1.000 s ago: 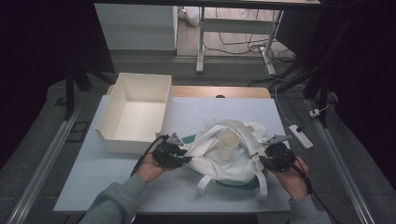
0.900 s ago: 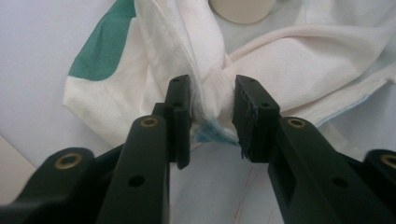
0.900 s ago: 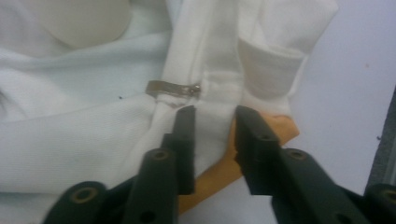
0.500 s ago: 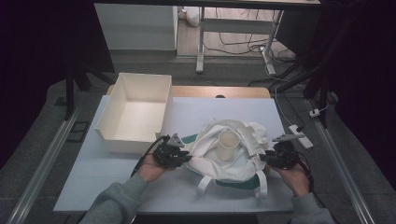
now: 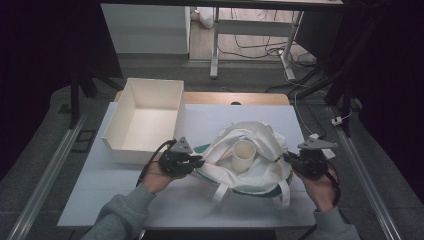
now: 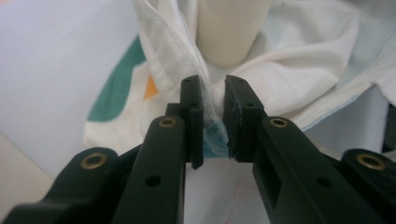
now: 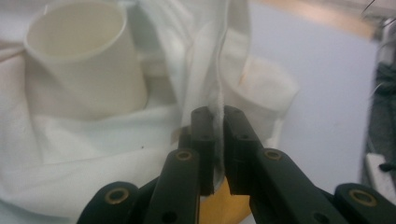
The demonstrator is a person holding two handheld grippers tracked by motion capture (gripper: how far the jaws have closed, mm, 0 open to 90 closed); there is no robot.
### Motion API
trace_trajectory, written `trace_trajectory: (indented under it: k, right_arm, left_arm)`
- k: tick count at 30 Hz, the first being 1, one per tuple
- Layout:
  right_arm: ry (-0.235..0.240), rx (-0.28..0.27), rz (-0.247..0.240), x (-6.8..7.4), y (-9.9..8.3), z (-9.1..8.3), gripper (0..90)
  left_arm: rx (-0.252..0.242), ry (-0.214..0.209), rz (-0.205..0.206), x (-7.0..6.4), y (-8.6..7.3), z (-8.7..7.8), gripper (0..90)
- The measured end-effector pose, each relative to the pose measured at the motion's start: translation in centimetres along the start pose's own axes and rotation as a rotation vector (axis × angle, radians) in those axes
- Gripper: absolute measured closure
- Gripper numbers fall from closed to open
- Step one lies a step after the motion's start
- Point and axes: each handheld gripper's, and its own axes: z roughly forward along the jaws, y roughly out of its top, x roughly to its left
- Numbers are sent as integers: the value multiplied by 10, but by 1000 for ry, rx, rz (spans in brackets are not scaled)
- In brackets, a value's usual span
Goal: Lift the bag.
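A white cloth tote bag point(image 5: 250, 165) with green print lies on the pale worktop point(image 5: 200, 205), just beside the open white rectangular box point(image 5: 145, 120). A cream paper cup point(image 5: 243, 156) stands inside it. The left gripper point(image 5: 199, 162) and right gripper point(image 5: 287, 159) each have their jaws clamped on the bag's opposite edges.

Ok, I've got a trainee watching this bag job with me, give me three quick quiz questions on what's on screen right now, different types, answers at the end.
1. True or false: the cup stands upright inside the cloth bag.
2. Multiple choice: where is the open white box relative to the bag? A) on the side of the left gripper B) on the side of the right gripper C) under the bag
3. Short answer: what is each gripper clamped on?

Key
1. True; its open mouth faces up among the bag's folds.
2. A; it sits on the table beyond the left gripper.
3. Each is shut on a fold of the bag's fabric, one at each side.
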Motion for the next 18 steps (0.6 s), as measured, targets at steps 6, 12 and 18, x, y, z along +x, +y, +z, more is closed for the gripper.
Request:
trace_trajectory:
  k: [6, 12, 18]
  right_arm:
    - [-71, -117, -8, -6, 6, -26, 839]
    - [-97, -163, -15, -10, 8, -35, 839]
    - [-103, -197, -9, -15, 10, -44, 839]
  left_arm:
    - [-77, 12, -14, 6, 6, -22, 783]
    - [-109, 25, -22, 12, 7, -33, 787]
    - [-143, 44, -17, 16, 10, -47, 791]
